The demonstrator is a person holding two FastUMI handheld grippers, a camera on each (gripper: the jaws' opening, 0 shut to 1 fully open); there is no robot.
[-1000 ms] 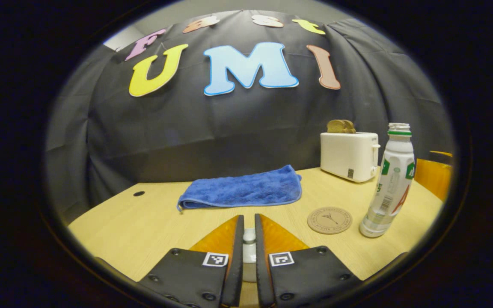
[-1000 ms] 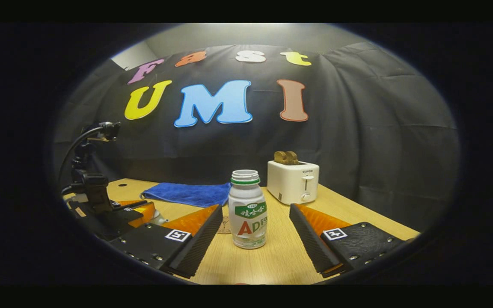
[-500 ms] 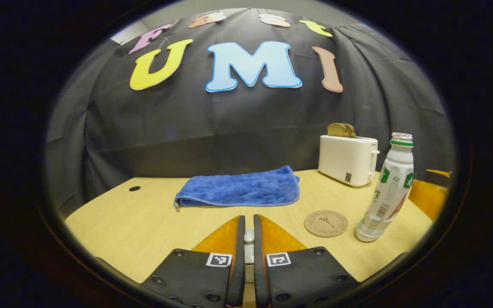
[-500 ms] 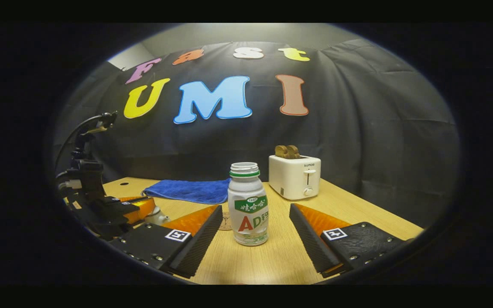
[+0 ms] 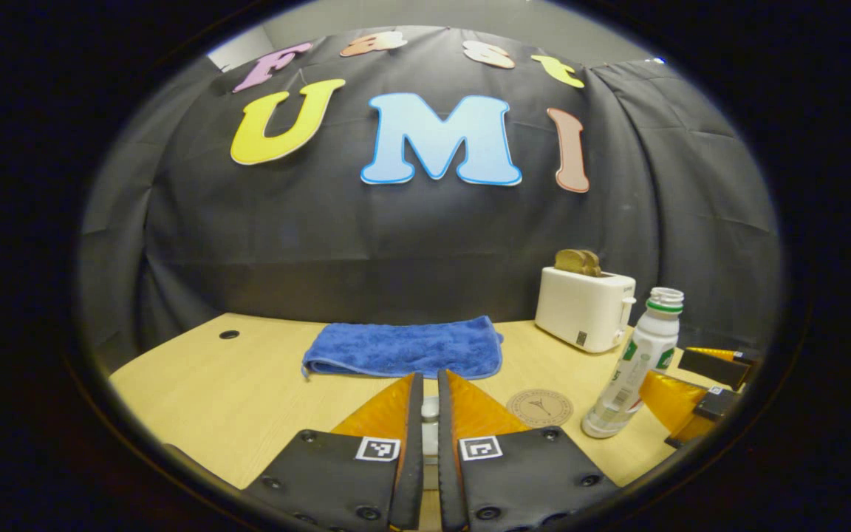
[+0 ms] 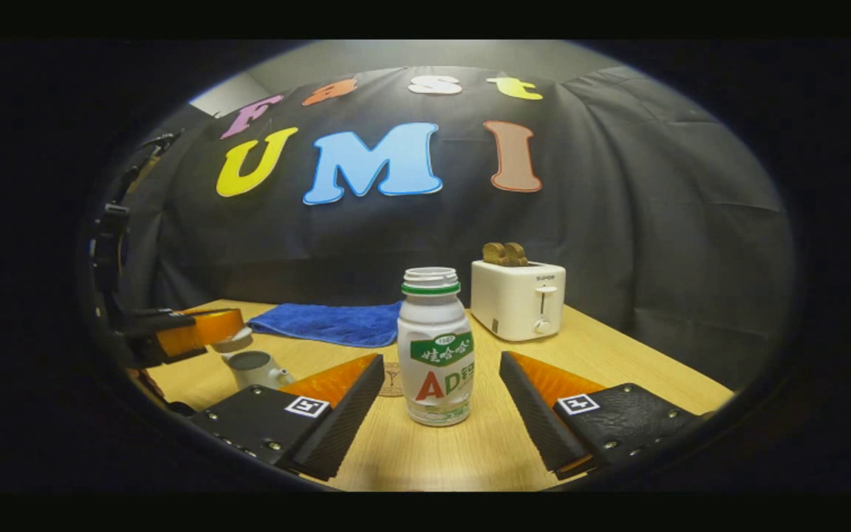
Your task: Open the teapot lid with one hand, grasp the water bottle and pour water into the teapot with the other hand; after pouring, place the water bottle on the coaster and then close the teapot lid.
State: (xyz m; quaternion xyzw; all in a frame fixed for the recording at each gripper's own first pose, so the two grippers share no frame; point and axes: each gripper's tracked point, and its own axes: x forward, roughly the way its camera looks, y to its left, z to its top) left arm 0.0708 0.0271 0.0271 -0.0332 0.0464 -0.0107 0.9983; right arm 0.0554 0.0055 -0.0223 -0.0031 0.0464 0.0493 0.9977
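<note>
In the left gripper view we see our left gripper [image 5: 429,391] at the bottom centre of the frame, its fingers drawn nearly together and clamped on the knob of the teapot lid [image 5: 430,414], a small pale piece that peeks through the narrow gap between them. The right gripper view shows the same grip from the side, at the left edge of the frame: the left gripper [image 6: 204,336] holds the teapot lid [image 6: 232,341] in the air just above the teapot [image 6: 252,368], whose mouth stands open on the wooden table [image 6: 603,369]. At the bottom of that view our right gripper [image 6: 442,380] has its fingers spread wide apart, one on each side of the water bottle [image 6: 435,347] – neither finger touches it. The bottle stands upright on the table at the centre of the frame, uncapped, with the coaster [image 6: 391,380] partly hidden just behind it to the left. In the left gripper view the water bottle [image 5: 632,366] appears at the lower right, the coaster [image 5: 540,407] lies bare just to its left, and the right gripper [image 5: 691,388] shows at the right edge beside the bottle. Farther back on the table [image 5: 211,399] we see a folded blue towel [image 5: 405,347] near the middle – and to its right a white toaster [image 5: 583,307] with bread in its slots.
</note>
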